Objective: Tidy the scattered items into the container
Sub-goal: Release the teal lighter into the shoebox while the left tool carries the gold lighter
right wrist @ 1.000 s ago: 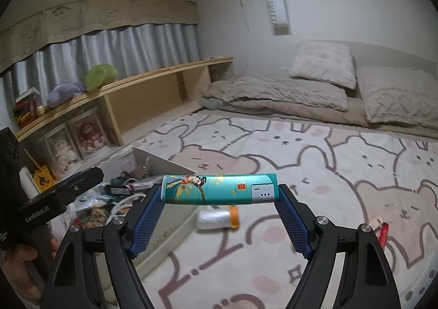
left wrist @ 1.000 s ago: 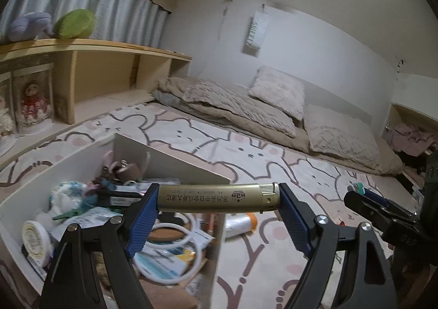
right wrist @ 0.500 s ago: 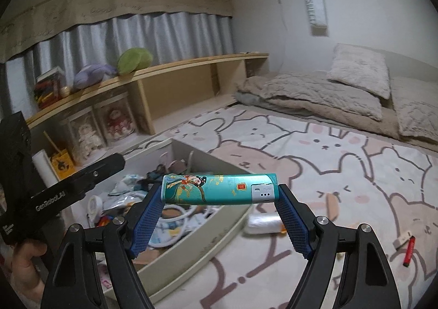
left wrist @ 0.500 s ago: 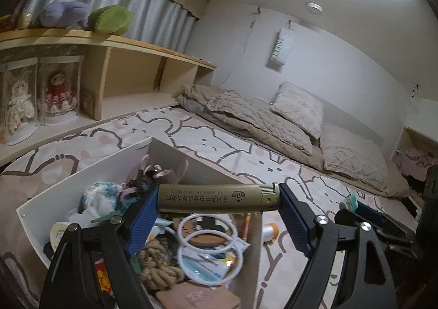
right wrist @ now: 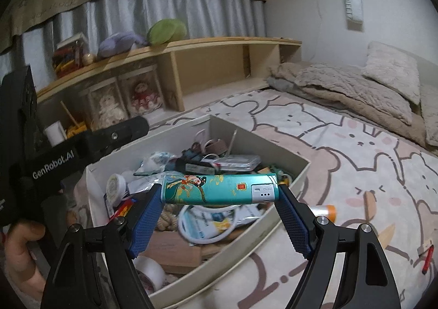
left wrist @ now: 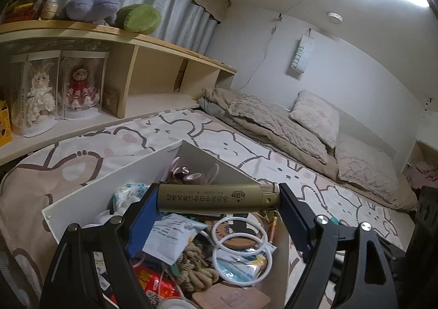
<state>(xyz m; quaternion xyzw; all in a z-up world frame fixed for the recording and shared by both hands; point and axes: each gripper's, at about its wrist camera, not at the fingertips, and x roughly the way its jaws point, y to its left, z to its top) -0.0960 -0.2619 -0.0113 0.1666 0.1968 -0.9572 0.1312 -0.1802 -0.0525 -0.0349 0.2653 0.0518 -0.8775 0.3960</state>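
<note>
My left gripper (left wrist: 216,201) is shut on a gold lighter (left wrist: 216,198), held crosswise by its two ends above the white storage box (left wrist: 109,180). My right gripper (right wrist: 219,194) is shut on a teal lighter (right wrist: 219,188) with a painted figure, also end to end, over the same box (right wrist: 298,175). The box is full of clutter: white rings (left wrist: 241,240), a coil of rope (left wrist: 194,270), packets and a round tin (right wrist: 116,185). In the right wrist view the left gripper's black body (right wrist: 68,150) and a hand (right wrist: 19,248) show at the left.
A white roll with an orange cap (right wrist: 323,210) and a red pen (right wrist: 427,259) lie on the bear-print mat (right wrist: 356,161) right of the box. A wooden shelf (left wrist: 137,43) with cased dolls runs along the left. Folded bedding and pillows (left wrist: 314,114) lie at the back.
Both grippers have swung left with their lighters: from beside the box's right wall over the mat to above its contents. The box now fills the lower middle of both views.
</note>
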